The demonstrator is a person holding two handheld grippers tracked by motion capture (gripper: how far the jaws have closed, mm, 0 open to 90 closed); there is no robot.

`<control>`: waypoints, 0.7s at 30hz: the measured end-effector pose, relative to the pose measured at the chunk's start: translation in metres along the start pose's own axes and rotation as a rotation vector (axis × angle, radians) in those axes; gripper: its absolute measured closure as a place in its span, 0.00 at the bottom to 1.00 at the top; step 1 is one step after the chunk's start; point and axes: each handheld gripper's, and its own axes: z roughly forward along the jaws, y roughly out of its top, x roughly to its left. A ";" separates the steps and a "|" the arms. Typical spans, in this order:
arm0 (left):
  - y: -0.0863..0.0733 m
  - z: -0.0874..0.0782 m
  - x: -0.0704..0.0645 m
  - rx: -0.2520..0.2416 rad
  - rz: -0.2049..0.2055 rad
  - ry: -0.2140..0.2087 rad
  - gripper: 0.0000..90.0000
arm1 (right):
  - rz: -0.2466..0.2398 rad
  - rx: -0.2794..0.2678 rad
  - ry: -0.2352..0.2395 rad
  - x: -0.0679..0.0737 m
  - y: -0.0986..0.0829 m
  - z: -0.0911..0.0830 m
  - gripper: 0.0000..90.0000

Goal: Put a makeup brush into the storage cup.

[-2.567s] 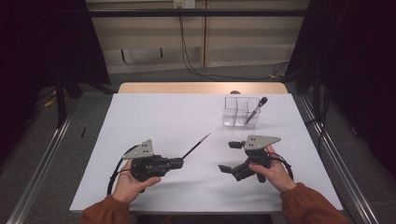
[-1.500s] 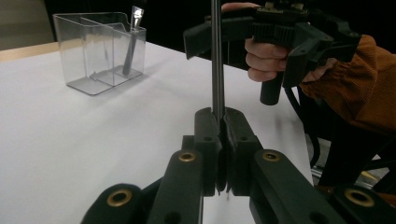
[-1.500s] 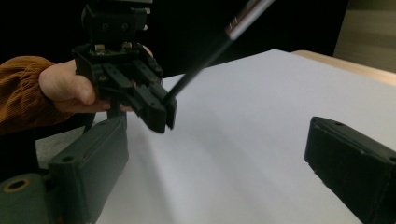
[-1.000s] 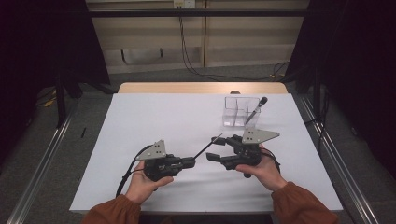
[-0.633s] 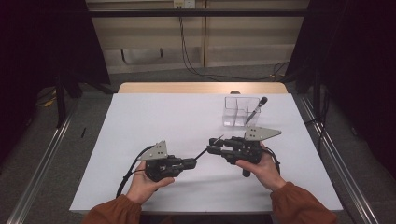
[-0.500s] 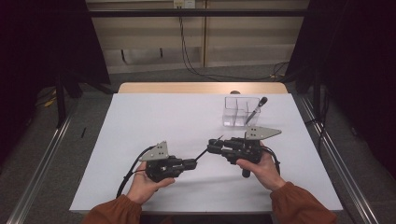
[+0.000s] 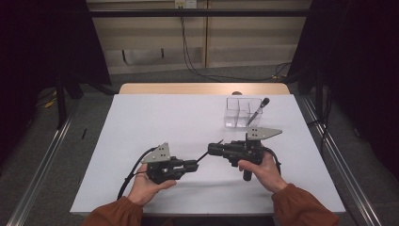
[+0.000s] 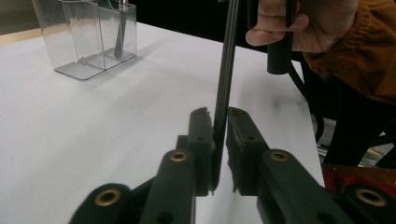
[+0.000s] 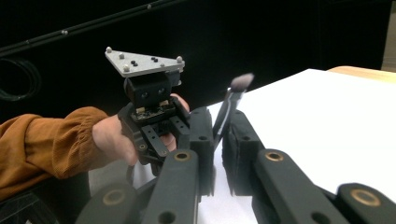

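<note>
Both grippers, left gripper (image 7: 194, 165) and right gripper (image 7: 212, 149), clamp the slim makeup brush (image 7: 207, 153) together, apparently handing it across above the bench (image 7: 155, 117).

dim room, bright table, blurry foreground

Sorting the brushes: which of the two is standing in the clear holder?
The brush leaning in the right compartment of the clear holder. The other brush is held above the table between both grippers, left gripper and right gripper.
</note>
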 end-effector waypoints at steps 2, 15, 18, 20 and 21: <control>0.000 -0.001 0.000 -0.004 0.004 0.013 0.82 | 0.004 0.001 0.009 0.001 0.000 0.000 0.95; 0.000 -0.004 0.003 -0.011 -0.009 0.093 0.57 | -0.001 0.011 0.010 0.001 0.001 -0.001 0.96; 0.000 -0.006 0.003 -0.011 -0.005 0.111 0.52 | -0.001 0.010 0.004 0.000 0.001 -0.003 0.96; 0.000 -0.008 0.003 -0.016 -0.020 0.135 0.45 | -0.005 0.021 -0.003 0.000 0.002 -0.004 0.96; 0.000 -0.008 0.003 -0.015 -0.025 0.152 0.39 | -0.002 0.028 -0.008 0.000 0.002 -0.005 0.96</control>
